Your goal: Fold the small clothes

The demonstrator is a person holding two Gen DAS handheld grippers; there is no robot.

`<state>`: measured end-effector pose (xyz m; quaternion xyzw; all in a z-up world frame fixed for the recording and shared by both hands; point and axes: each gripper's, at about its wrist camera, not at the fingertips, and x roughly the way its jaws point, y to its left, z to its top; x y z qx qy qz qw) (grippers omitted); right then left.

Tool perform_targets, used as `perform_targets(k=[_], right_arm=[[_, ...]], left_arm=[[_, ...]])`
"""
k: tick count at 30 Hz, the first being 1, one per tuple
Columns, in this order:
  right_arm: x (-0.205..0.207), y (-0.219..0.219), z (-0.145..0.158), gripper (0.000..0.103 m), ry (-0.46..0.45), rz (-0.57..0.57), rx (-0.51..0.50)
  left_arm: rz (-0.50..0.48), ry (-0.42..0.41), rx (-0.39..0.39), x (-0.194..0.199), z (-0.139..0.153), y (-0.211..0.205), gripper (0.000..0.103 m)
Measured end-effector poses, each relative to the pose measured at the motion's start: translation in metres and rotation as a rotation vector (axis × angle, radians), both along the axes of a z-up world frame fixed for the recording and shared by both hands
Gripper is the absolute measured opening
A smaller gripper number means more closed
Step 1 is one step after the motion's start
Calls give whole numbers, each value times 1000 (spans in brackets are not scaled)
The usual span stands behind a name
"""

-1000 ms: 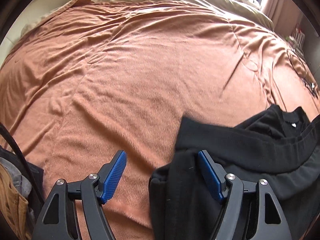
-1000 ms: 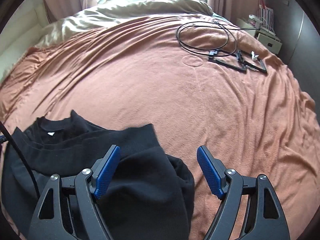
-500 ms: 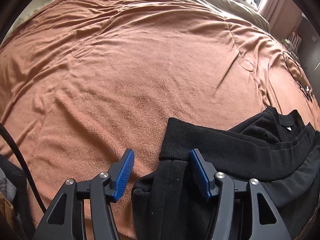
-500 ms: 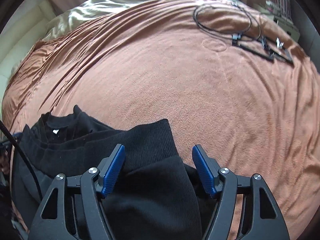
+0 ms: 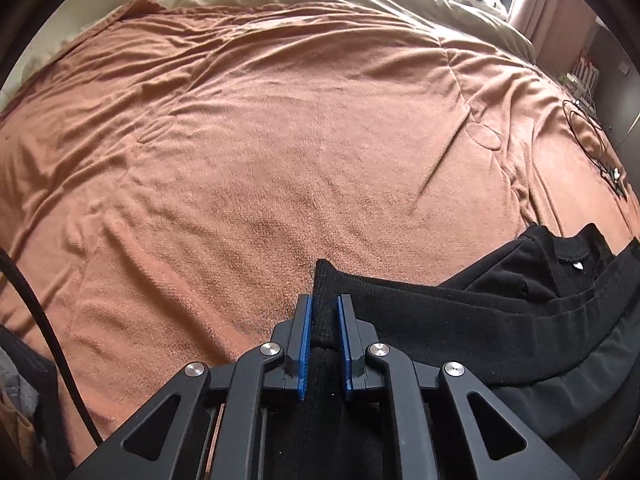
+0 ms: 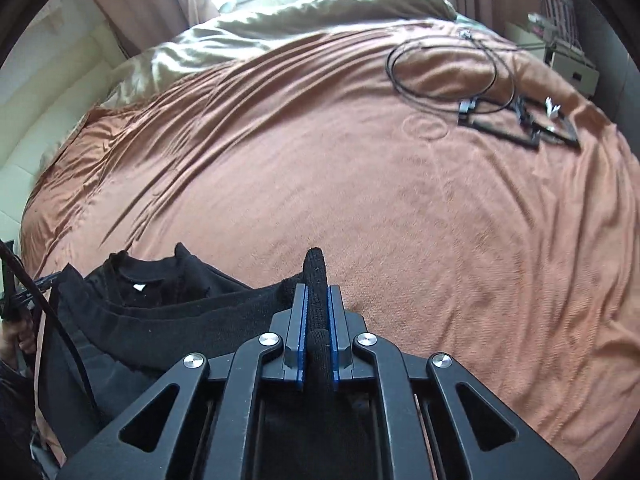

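At the near edge of the brown blanket (image 5: 280, 152), black garment (image 5: 460, 320) now pinched by left gripper (image 5: 323, 320) and right gripper (image 6: 317, 308): wide apart 1 second ago, left jaws closing on the ribbed hem, right clamped on it, so ready to lift and spread. Farther off, visible only from the right wrist, coiled cable (image 6: 444, 64) beyond the garment; left wrist alone shows the bundle beside the blanket's near left edge.
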<state>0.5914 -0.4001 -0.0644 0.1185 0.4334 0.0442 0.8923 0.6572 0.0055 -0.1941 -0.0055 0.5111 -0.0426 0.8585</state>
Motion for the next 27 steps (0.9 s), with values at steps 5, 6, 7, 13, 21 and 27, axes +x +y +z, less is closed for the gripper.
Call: perform_targets(k=[5, 6, 7, 13, 21, 27], right_arm=[[-27, -6, 19, 5, -76, -52, -51], [-32, -7, 21, 5, -87, -61, -53], [-35, -7, 21, 5, -94, -66, -48], [-33, 1, 6, 5, -70, -85, -73], [-29, 7, -18, 40, 44, -91, -65], [-56, 4, 5, 52, 45, -57, -82]], left_arm=[[29, -100, 33, -11, 29, 3, 10], [38, -115, 27, -12, 34, 4, 10], [44, -133, 16, -14, 39, 5, 10], [35, -165, 8, -8, 42, -3, 10], [86, -50, 97, 2, 8, -3, 12], [98, -26, 3, -22, 16, 20, 16]])
